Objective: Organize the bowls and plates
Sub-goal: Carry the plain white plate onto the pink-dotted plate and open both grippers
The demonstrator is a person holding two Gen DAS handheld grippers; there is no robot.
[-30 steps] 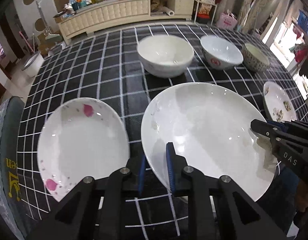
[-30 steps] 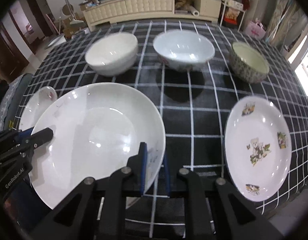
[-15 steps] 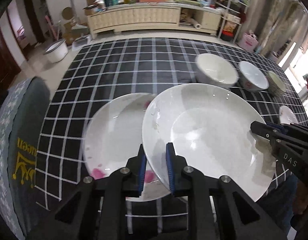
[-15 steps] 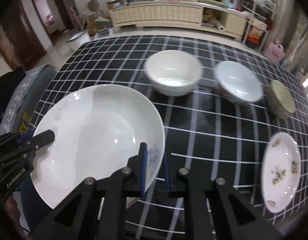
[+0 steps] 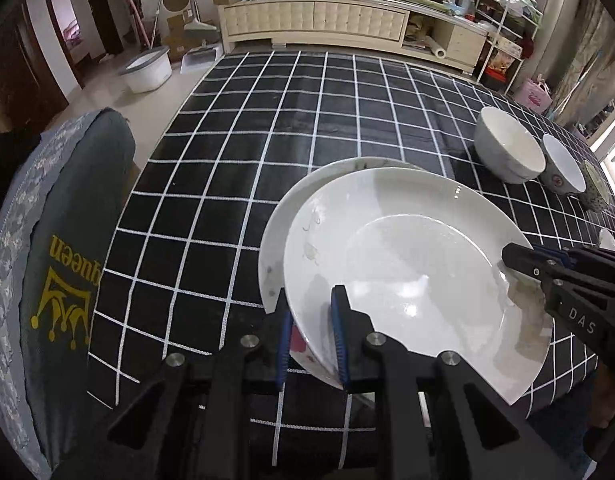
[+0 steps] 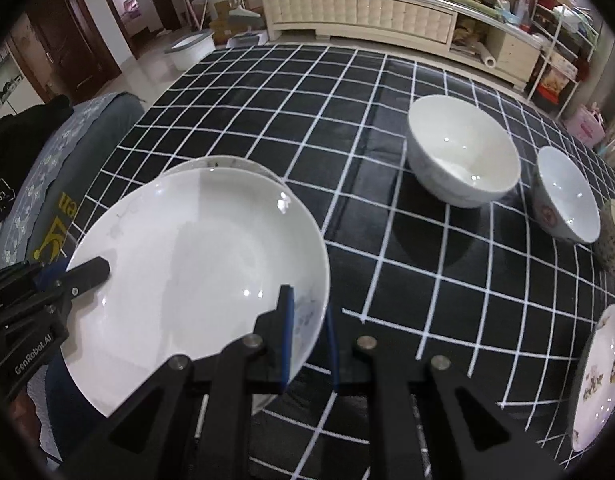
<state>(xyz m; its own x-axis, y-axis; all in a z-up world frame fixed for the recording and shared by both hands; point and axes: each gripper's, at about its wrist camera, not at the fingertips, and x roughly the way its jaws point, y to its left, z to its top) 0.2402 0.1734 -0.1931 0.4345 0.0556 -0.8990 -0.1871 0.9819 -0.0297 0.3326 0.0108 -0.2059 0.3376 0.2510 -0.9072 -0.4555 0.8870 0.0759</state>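
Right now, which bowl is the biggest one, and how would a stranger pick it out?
On the black checked tablecloth, look past the big white plate that both grippers hold to the row of three bowls. The biggest is the plain white bowl at the row's left end. Its neighbours are a smaller white bowl with red marks and a speckled bowl.

Black tongs (image 5: 312, 332), blue-lined pads (image 5: 337, 328)

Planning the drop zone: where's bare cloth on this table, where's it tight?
Free: the checked tablecloth from the far edge to the pink-flowered plate, left of the large white bowl. Crowded: right side, bowls in a row plus the bear-print plate. The big white plate covers the near middle.
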